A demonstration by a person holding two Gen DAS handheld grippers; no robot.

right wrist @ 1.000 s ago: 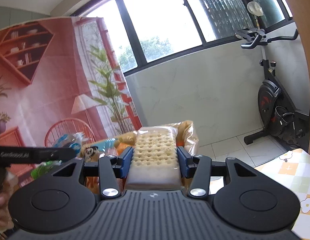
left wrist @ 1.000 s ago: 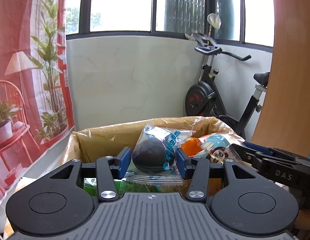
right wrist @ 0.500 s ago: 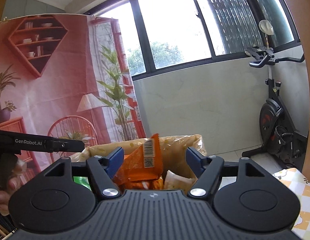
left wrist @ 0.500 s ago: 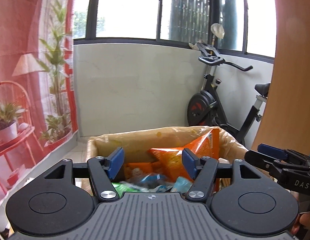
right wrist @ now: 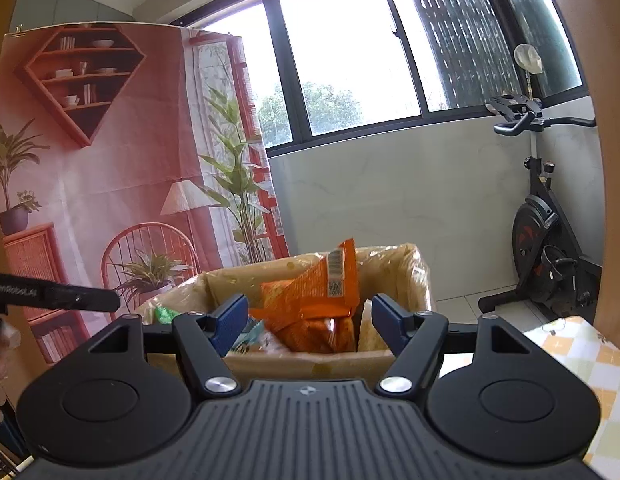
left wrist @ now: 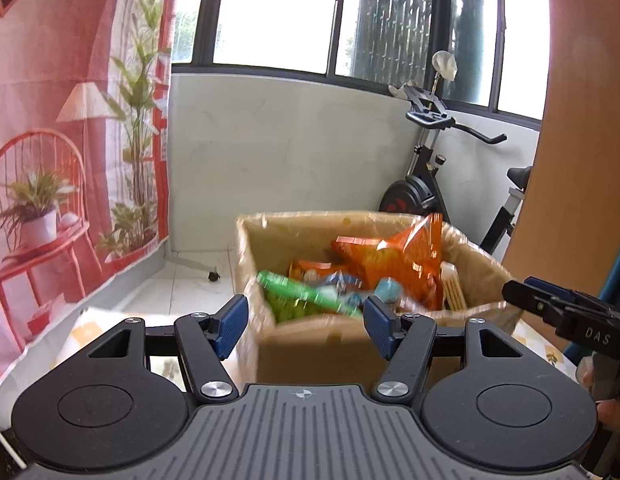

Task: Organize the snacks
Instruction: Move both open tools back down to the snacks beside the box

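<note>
left wrist view: both your left gripper (left wrist: pixel 304 326) and right gripper (right wrist: pixel 309 322) gape empty; draw back clear of the brown cardboard snack box (left wrist: pixel 310 344).

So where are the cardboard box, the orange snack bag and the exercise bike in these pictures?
cardboard box (left wrist: pixel 318 344), left wrist view, on its bare front wall.
orange snack bag (right wrist: pixel 310 300), right wrist view, on the middle of the bag.
exercise bike (right wrist: pixel 534 236), right wrist view, on its black flywheel housing.
</note>
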